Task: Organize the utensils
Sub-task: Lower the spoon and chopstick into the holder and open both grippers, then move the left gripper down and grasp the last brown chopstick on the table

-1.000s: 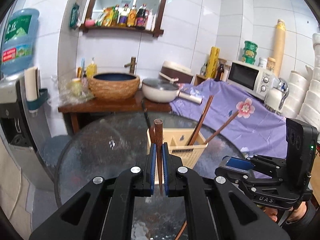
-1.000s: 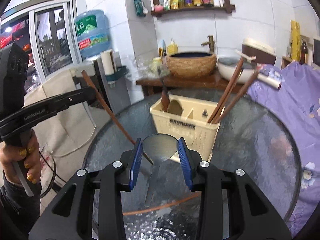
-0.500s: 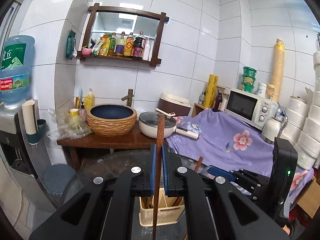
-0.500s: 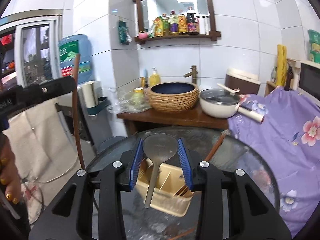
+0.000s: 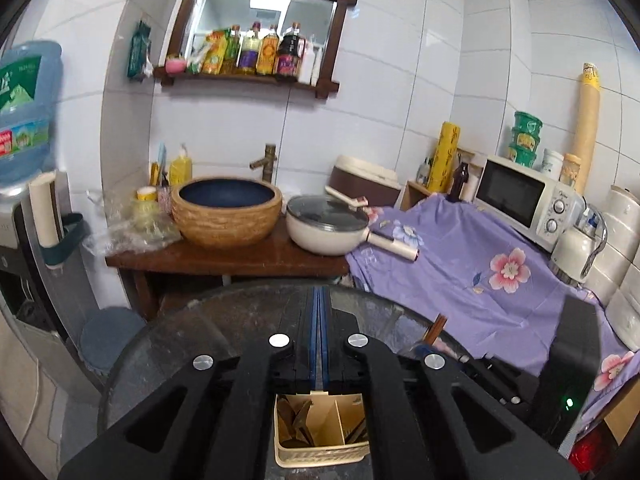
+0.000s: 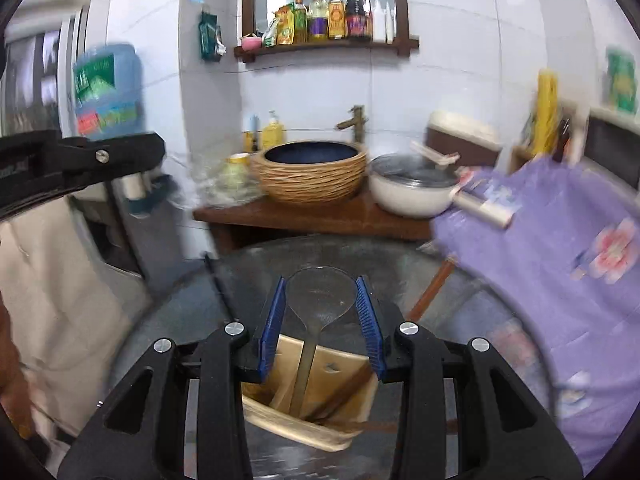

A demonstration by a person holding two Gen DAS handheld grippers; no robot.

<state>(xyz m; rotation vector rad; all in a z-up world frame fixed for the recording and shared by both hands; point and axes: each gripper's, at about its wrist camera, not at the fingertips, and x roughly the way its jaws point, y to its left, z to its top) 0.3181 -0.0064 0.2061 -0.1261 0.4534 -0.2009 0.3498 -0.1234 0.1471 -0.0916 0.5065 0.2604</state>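
the left claw (image 5: 319, 320), clamped on a chopstick a moment ago, is now closed and empty; the right claw (image 6: 320, 308) grips the ladle (image 6: 318, 296) above the utensil basket (image 6: 308, 412).

Two hand-held grippers made of matte black plastic. The left gripper (image 5: 319, 320) has angular arms with hollow cut-outs, four round silver screws across its knuckles, and thin blue ribbed pads. The right gripper (image 6: 320, 304) has the same black frame, four silver screws, and blue ribbed pads (image 6: 273, 312). Seen from the left, its upright black body shows a small green light.
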